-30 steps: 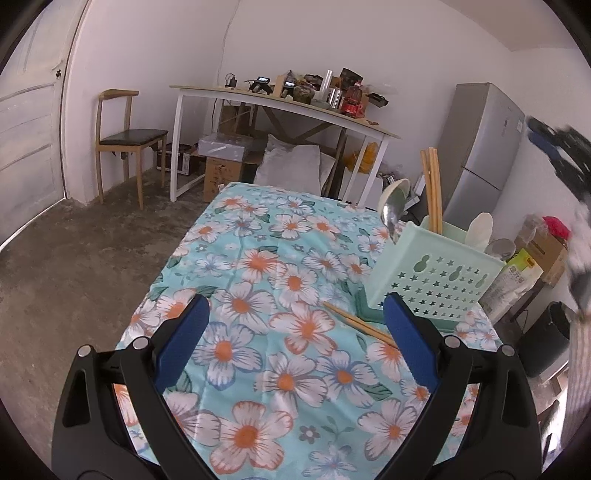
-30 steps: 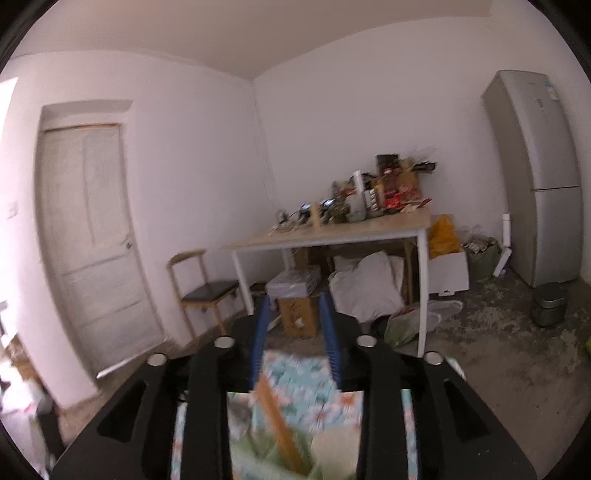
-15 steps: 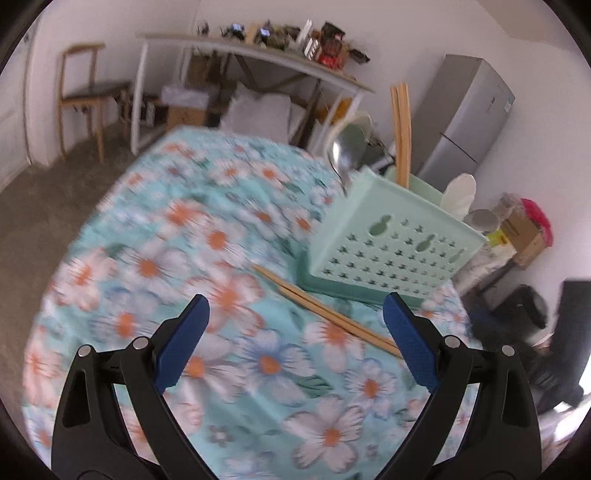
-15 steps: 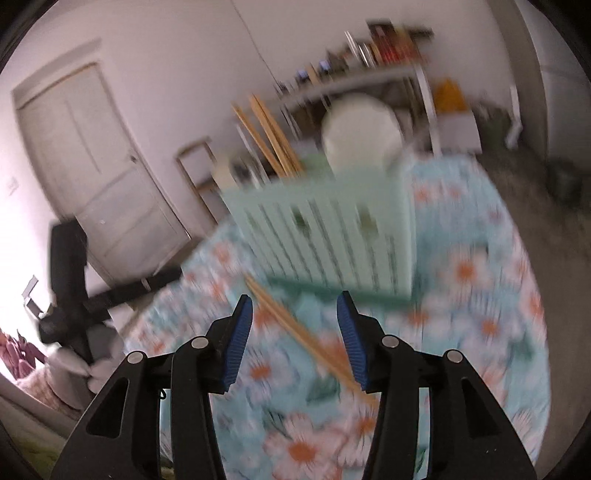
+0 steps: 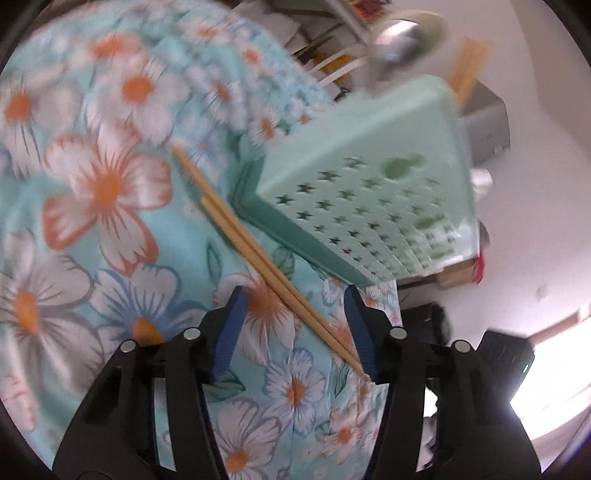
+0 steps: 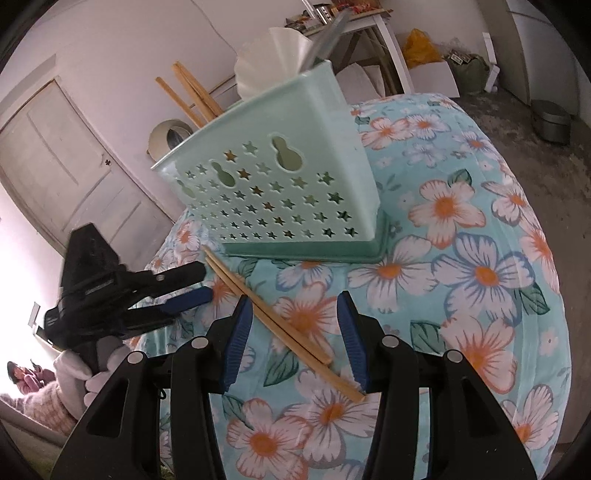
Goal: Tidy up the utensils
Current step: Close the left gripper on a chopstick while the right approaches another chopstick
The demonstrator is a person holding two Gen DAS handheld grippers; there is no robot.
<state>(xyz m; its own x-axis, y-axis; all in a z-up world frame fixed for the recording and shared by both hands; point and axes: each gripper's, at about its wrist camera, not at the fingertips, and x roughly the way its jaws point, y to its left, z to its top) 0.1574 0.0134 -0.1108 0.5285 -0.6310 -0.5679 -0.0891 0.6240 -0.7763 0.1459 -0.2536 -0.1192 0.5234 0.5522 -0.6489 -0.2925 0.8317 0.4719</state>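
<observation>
A pair of wooden chopsticks (image 5: 258,254) lies flat on the floral tablecloth (image 5: 107,177), next to a mint green utensil basket (image 5: 373,173). The basket holds more chopsticks (image 6: 192,92), a metal spoon (image 5: 399,40) and white utensils (image 6: 273,59). My left gripper (image 5: 295,328) is open and low over the near ends of the loose chopsticks. My right gripper (image 6: 295,336) is open over the other ends of the same chopsticks (image 6: 280,321). The left gripper (image 6: 184,288) shows at the left of the right wrist view.
The table edge drops off close behind the basket (image 6: 280,184) and on the right. A door (image 6: 70,162), a cluttered white table (image 6: 362,22) and a metal bin (image 6: 550,122) on the floor stand beyond.
Both grippers have come down towards the loose chopsticks from opposite ends. The left gripper's jaws have narrowed. The right gripper's jaws have widened and straddle the chopsticks.
</observation>
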